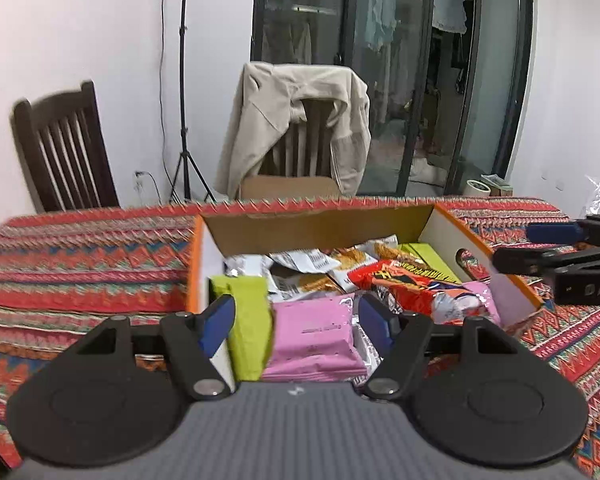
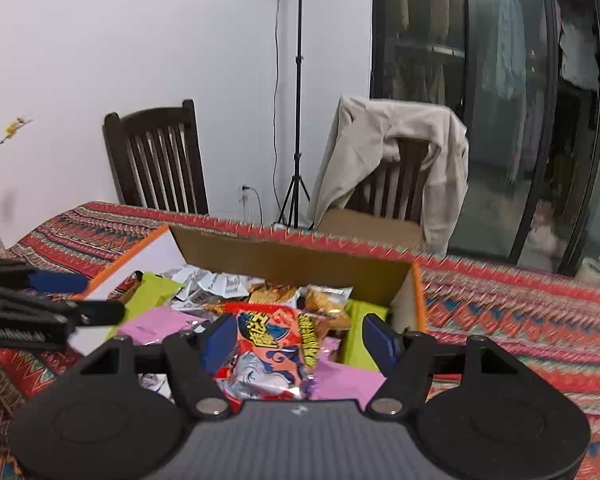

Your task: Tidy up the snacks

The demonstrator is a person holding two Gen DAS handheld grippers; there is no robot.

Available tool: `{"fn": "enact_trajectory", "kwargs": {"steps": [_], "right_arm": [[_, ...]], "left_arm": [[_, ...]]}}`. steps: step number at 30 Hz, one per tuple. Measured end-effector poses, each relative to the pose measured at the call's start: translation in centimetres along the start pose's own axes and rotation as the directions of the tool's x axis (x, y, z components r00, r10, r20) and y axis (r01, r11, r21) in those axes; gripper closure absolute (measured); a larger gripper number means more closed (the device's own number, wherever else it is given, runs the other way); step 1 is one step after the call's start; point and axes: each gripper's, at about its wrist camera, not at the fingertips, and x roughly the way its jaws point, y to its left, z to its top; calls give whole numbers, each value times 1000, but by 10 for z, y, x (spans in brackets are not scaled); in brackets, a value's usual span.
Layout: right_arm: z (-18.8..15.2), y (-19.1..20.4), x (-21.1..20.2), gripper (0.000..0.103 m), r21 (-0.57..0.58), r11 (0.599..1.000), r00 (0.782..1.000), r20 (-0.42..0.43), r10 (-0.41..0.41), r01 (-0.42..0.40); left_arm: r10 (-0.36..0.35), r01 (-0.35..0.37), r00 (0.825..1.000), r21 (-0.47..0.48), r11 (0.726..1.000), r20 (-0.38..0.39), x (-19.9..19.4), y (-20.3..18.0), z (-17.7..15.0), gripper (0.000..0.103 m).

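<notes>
Left tongs [image 1: 296,316] spread, hovering over the near end of the box [image 1: 444,232], pads clear of everything, with a pink packet [image 1: 316,336] and a green packet [image 1: 248,320] seen between and below them. Right tongs [image 2: 300,340] likewise spread, poised above the red packet [image 2: 276,352], nothing pinched. Open cardboard box with orange rim, sitting on the counter [image 1: 80,248] under a red patterned cloth. Inside: snacks heaped loosely — red packet lying across the pink ones on the right side, green packets at the left and far right, silver and brown wrappers [image 1: 300,264] piled toward the back wall. Right tongs also visible at the right edge of the left view, just beside the box. Beyond the counter: two dark wooden chairs, one draped with a beige jacket [image 1: 296,120], a tripod stand [image 1: 186,120] against the white wall, glass doors to the right.
</notes>
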Motion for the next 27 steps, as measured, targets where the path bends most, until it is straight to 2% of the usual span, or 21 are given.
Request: {"fn": "enact_trajectory", "kwargs": {"steps": [8, 14, 19, 23, 27], "right_arm": [[10, -22, -92, 31, -15, 999, 997, 55, -48, 49], [-6, -26, -164, 29, -27, 997, 992, 108, -68, 71], [-39, -20, -220, 26, -27, 998, 988, 148, -46, 51], [-82, -7, -266, 24, -30, 999, 983, 181, -25, 31], [-130, 17, -306, 22, -65, 998, 978, 210, -11, 25]], "left_arm": [[22, -20, 998, -48, 999, 57, -93, 6, 5, 25], [10, -2, 994, -71, 997, 111, -166, -17, -17, 24], [-3, 20, 983, -90, 996, 186, -229, -39, -61, 21], [13, 2, 968, -59, 998, 252, -277, -66, -116, 17], [21, -9, 960, -46, 999, 280, -310, -89, -174, 17]]}}
